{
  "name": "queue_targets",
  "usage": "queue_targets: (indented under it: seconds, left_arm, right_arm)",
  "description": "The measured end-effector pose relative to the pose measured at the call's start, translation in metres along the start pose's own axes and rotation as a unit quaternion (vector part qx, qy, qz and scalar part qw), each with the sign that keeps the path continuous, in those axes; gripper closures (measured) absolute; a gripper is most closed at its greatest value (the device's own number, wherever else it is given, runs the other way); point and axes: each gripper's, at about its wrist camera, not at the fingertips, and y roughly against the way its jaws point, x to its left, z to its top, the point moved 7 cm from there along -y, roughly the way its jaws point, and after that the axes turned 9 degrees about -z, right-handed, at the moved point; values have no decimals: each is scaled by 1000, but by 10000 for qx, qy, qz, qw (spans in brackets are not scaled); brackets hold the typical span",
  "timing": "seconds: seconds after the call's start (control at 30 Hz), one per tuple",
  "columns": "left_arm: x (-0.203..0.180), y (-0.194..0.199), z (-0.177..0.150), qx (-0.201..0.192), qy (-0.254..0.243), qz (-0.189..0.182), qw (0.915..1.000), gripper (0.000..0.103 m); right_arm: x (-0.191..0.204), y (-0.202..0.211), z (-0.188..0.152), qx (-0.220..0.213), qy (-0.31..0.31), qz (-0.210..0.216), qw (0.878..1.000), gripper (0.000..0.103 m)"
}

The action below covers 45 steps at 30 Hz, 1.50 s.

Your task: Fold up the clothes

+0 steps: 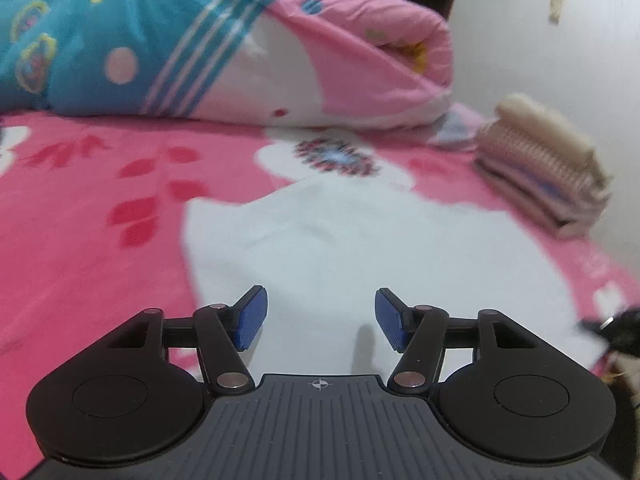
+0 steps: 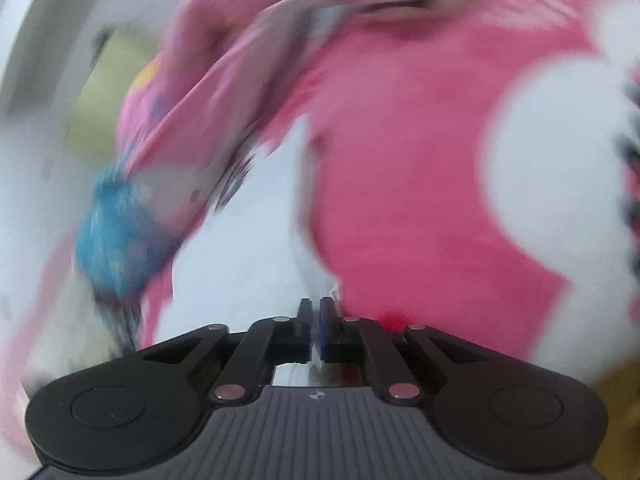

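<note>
A white garment (image 1: 360, 240) lies spread on a pink flowered bedsheet (image 1: 80, 220). My left gripper (image 1: 320, 320) hovers low over its near part, blue pads (image 1: 250, 320) wide apart with nothing between them, so it is open. In the right wrist view, which is heavily blurred, my right gripper (image 2: 315, 312) is shut, and a puckered edge of the white garment (image 2: 248, 260) comes out right at its tips. A dark shape (image 1: 616, 332) at the garment's right corner in the left wrist view may be that gripper.
A rolled quilt (image 1: 160, 40) in teal, pink and white lies across the back of the bed. A folded stack of clothes (image 1: 548, 160) sits at the right by the white wall (image 1: 560, 60). Pink sheet (image 2: 400, 160) fills most of the right wrist view.
</note>
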Motion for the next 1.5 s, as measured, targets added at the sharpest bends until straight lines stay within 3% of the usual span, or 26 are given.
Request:
queue_targets:
  seconds: [0.13, 0.2, 0.3, 0.37, 0.47, 0.57, 0.67, 0.8, 0.97, 1.07, 1.2, 1.3, 1.33, 1.4, 1.5]
  left_arm:
    - [-6, 33, -9, -333, -181, -123, 9992, 43]
    - [-15, 48, -16, -413, -246, -315, 9983, 43]
    - [-25, 54, -40, -220, -166, -565, 9980, 43]
    - [-23, 53, -56, -79, 7, -573, 9983, 44]
    - [-3, 51, -69, -93, 462, -505, 9976, 46]
    - [9, 55, -69, -181, 818, -551, 9950, 45]
    - [13, 59, -68, -277, 916, -578, 9937, 45]
    - [15, 66, -69, -446, 1030, -546, 9922, 44]
    - [11, 86, -65, -793, 953, -383, 9916, 43]
    - [1, 83, -54, -781, 751, -389, 9934, 40]
    - [-21, 61, -44, -573, 332, -317, 9973, 36]
    - [-30, 38, -51, -282, -45, -51, 9996, 31]
    - [-31, 31, -55, -187, -164, 65, 9997, 31]
    - [-27, 25, -64, -99, -351, 290, 9989, 31]
    - [-24, 25, -69, -71, -460, 387, 9982, 28]
  right_arm:
    - [29, 37, -9, -498, 555, 25, 9972, 98]
    - [47, 45, -23, -423, 780, 239, 9958, 98]
    - [62, 46, -46, -268, 1130, 436, 9923, 98]
    - [55, 34, -54, -133, 1155, 225, 9930, 98]
    - [35, 17, -59, -142, 1191, -518, 9914, 103]
    - [40, 28, -61, -247, 1112, -557, 9919, 100]
    - [59, 46, -64, -569, 1485, -675, 9850, 100]
    - [77, 50, -70, -750, 1716, -429, 9814, 100]
    - [71, 24, -69, -675, 1608, -790, 9815, 99]
    - [79, 25, -71, -875, 1694, -850, 9780, 99]
    - [109, 24, -82, -1281, 2576, -1064, 9518, 99]
    - [104, 3, -93, -1180, 3046, -1461, 9338, 99]
    - [96, -6, -96, -1055, 3048, -1585, 9332, 100]
    - [85, -10, -101, -1153, 3006, -1410, 9362, 100]
    - [86, -7, -104, -1178, 3195, -1418, 9295, 100]
